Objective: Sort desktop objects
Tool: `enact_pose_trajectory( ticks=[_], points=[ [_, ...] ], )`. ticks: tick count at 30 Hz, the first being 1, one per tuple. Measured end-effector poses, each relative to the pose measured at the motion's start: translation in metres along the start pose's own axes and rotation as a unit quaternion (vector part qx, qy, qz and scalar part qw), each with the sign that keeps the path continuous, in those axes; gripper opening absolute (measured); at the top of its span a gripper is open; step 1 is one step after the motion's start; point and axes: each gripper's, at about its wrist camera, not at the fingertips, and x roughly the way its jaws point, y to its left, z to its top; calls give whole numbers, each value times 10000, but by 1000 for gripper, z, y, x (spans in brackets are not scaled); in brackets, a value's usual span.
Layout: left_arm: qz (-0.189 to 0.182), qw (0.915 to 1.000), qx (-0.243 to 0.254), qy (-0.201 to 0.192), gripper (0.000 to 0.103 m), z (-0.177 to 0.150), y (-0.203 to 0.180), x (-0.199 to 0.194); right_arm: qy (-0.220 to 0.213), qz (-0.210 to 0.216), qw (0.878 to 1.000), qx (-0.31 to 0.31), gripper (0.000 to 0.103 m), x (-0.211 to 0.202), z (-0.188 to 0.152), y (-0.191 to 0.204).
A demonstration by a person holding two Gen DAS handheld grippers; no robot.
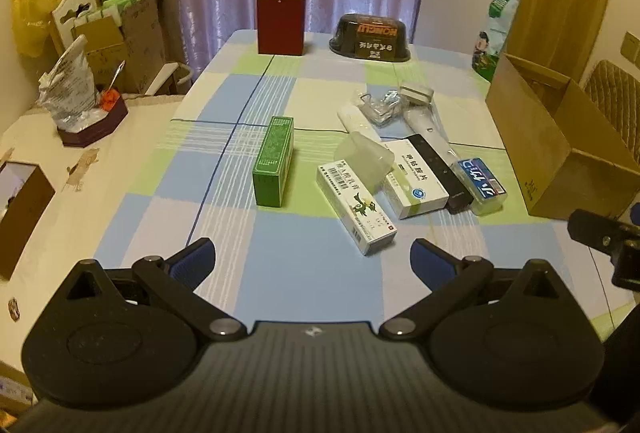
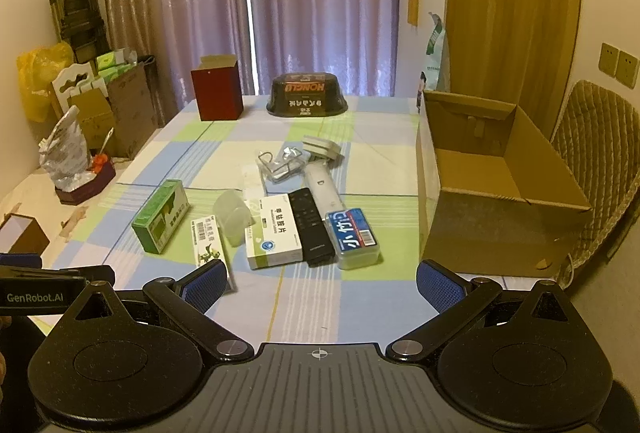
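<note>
A: What are you seeing on the left side?

B: I'm holding the left gripper (image 1: 312, 261) above the near edge of the checked surface (image 1: 280, 273), its blue-padded fingers (image 1: 194, 261) spread wide with nothing between them. Ahead, a green box (image 1: 274, 161) is standing alone, left of the main cluster.

A: And the right?

B: I'm keeping the right gripper (image 2: 320, 287) over the near edge too, fingers (image 2: 440, 289) parted and empty. In front of it a cluster is lying together: a long white medicine box (image 2: 210, 247), a translucent plastic cup (image 2: 232, 217) on its side, a white-and-green tablet box (image 2: 272, 237), a black remote (image 2: 312, 227) leaning against that box, and a blue-labelled clear case (image 2: 354, 237) just beside the remote.

A: Anything further back?

B: A white handheld device (image 2: 322, 179) and a clear packet of metal clips (image 2: 280, 163) are lying behind them. An open cardboard box (image 2: 492, 193) is sitting at the right edge, empty as far as I'm seeing.
</note>
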Motion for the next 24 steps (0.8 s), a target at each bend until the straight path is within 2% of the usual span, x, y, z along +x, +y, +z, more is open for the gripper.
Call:
enact_pose_trajectory(
  ticks=[5, 9, 15, 24],
  points=[
    [-85, 9997, -161, -132, 102, -2, 6, 4, -2, -58, 9999, -113, 103, 4, 1, -1],
    [98, 9997, 199, -90, 102, -17, 3, 6, -88, -117, 9998, -135, 103, 2, -3, 2],
    [235, 9964, 812, 5, 102, -24, -13, 7, -79, 72, 9998, -137, 103, 4, -9, 7],
    [216, 9981, 580, 37, 102, -20, -5, 6, -5, 34, 10000, -52, 103, 9, -12, 2]
  ],
)
